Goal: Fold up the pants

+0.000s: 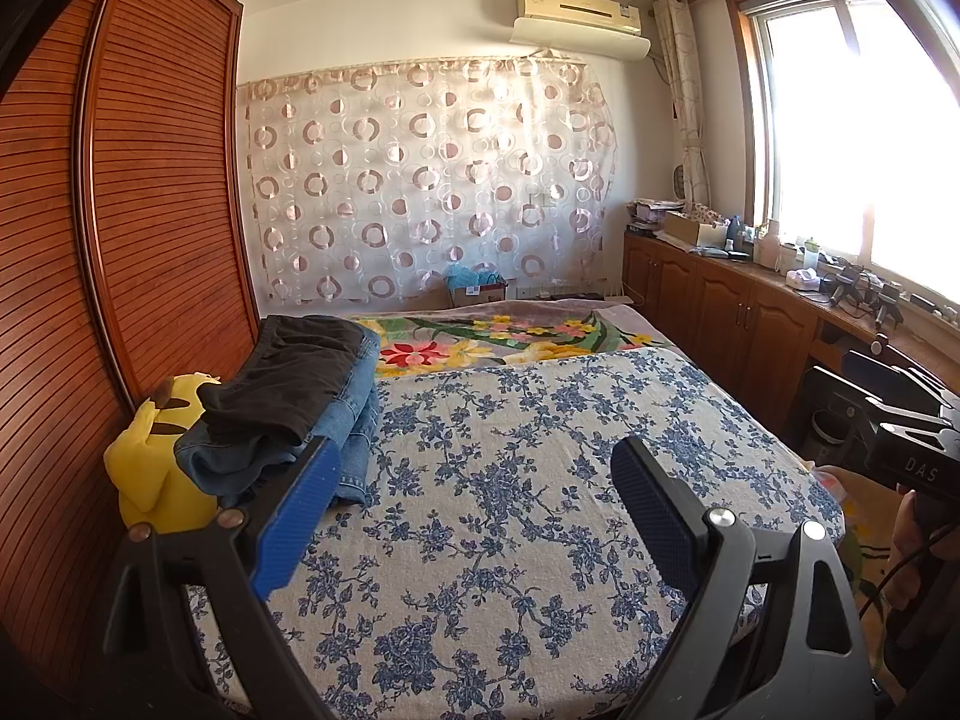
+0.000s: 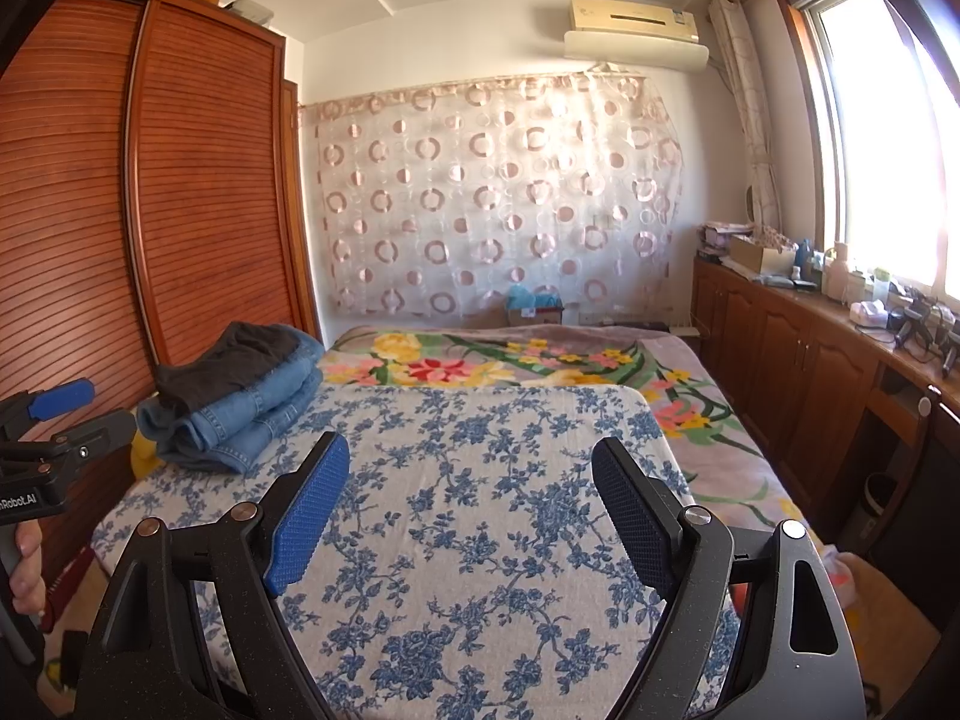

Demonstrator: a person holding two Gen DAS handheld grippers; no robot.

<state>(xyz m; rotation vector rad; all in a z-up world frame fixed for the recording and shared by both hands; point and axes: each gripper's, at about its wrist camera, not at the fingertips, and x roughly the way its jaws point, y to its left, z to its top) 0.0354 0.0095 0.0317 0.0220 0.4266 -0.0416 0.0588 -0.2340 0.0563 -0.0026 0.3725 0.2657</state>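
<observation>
At nine o'clock in the left wrist view, a pants stack (image 1: 300, 396) sits folded at the bed's (image 1: 510, 480) edge, leaving the blue-flowered cloth bare; left gripper (image 1: 468, 516) jaws gape empty. Right wrist view: pants at ten o'clock, right gripper (image 2: 471, 510) jaws likewise apart, holding nothing.

— Where is the stack of folded blue denim jeans (image 2: 240, 414)?
— On the bed's blue-flowered white cover (image 2: 480, 480), at its left edge, a dark grey garment (image 2: 231, 363) on top, a yellow plush toy (image 1: 153, 456) beside, the slatted wooden wardrobe (image 1: 150, 180) behind.
</observation>
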